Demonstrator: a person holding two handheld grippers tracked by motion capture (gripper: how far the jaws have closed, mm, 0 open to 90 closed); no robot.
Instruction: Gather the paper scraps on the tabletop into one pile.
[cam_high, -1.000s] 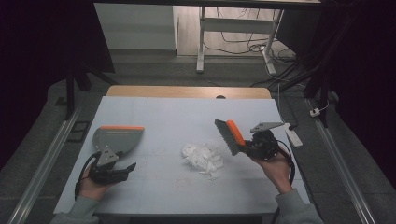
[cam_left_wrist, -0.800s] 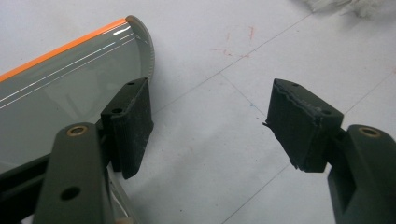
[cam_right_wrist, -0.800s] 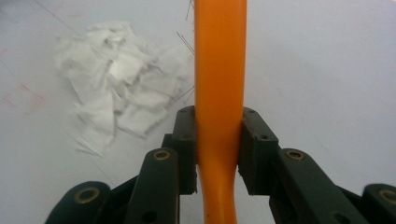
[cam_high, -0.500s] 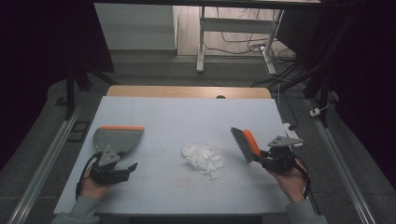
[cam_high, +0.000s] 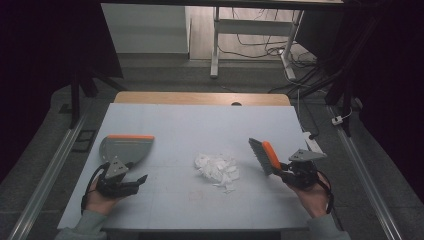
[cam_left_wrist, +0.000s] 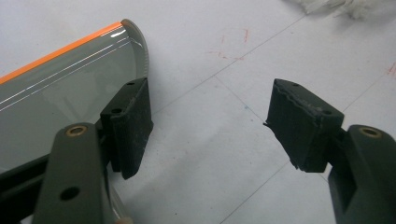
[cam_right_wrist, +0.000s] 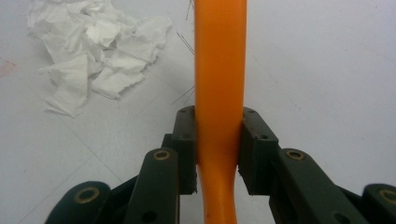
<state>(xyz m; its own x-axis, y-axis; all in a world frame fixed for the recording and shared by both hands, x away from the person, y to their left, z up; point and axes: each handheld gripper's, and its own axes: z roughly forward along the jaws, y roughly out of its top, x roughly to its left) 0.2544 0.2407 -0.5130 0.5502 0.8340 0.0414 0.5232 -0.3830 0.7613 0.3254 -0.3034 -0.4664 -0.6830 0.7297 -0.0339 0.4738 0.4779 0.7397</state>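
A pile of torn white paper scraps (cam_high: 217, 168) lies in the middle of the pale table (cam_high: 200, 125). To its right my right gripper (cam_high: 281, 172) is shut on the orange handle (cam_right_wrist: 219, 70) of a small brush (cam_high: 264, 155), whose dark bristles point toward the scraps (cam_right_wrist: 88, 46). A grey dustpan with an orange lip (cam_high: 127, 147) rests at the left. Just in front of it my left gripper (cam_high: 138, 180) stands open (cam_left_wrist: 210, 126) over bare table, its left pad beside the pan's edge (cam_left_wrist: 60, 84).
A wooden strip (cam_high: 200, 98) runs along the table's far edge. A small white object (cam_high: 313, 143) lies at the table's right edge. Metal rails (cam_high: 55, 165) flank the table on both sides, with a desk frame and cables on the floor beyond.
My right hand has carried the brush to the right and lower, away from the paper pile. The left hand and the dustpan have stayed put.
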